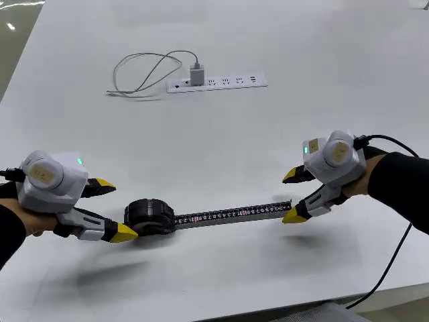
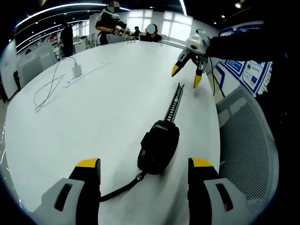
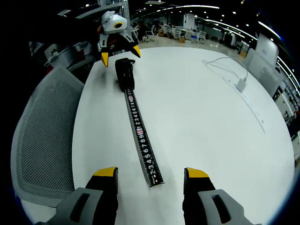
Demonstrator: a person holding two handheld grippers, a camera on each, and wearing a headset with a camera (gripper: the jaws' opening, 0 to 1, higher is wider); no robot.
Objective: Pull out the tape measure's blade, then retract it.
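Nearest us, the left hand-held gripper (image 1: pixel 112 208) gapes released just behind the tape measure's case (image 1: pixel 151 216). The blade (image 1: pixel 231 215) lies pulled out along the worktop (image 1: pixel 221 147), its tip ungripped between the right hand-held gripper (image 1: pixel 289 196) jaws, also released. We judge only retracting is left.

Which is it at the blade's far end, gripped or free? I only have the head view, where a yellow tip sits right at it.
Observer: Free. In the right gripper view the right gripper is open, and the blade ends flat on the table between its tips, touching neither.
Operator: And the case, is it clamped?
Observer: No. The left gripper view shows the left gripper open as well, with the case lying just ahead of its tips.
Operator: Anything attached to the case?
Observer: A thin black strap trails from it back toward the gripper.
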